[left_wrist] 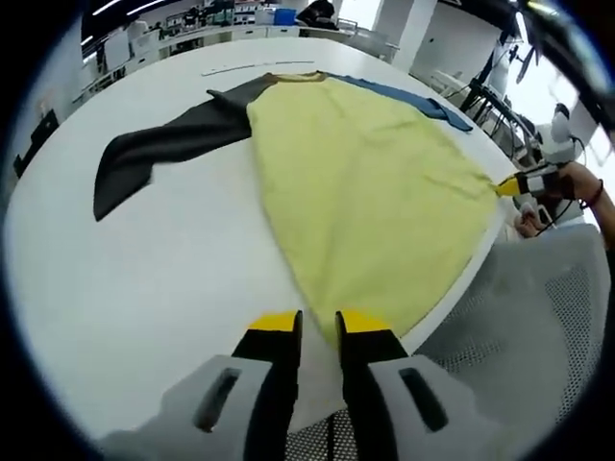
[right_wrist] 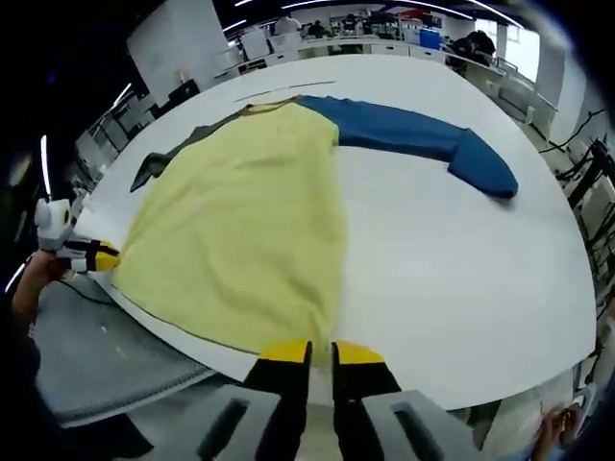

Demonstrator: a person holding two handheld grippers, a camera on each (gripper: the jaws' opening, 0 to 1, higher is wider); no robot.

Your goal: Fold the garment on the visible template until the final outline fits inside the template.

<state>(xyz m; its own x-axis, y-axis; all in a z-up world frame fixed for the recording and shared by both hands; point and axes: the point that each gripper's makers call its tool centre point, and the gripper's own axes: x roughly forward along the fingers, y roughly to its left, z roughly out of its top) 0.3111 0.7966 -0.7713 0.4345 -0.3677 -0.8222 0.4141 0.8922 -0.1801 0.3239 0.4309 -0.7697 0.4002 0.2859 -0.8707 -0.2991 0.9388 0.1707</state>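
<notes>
Left gripper, at the bottom centre of the left gripper view: yellow-tipped jaws nearly together with a narrow gap, set at the hem of the garment; whether cloth is pinched between them cannot be told. The garment's yellow body spreads from the tips up toward the top centre of the frame on the white table. A dark grey sleeve runs to the upper left; a strip of blue sleeve shows along the upper right edge. At the right edge, the other gripper touches the hem corner — a hand holds it.

Right gripper, bottom centre of the right gripper view: jaws nearly together at the near hem — grip on cloth cannot be told. The yellow body fills the left centre; the blue sleeve extends to the upper right, lying flat on the table. The left gripper meets the hem at the left edge.
</notes>
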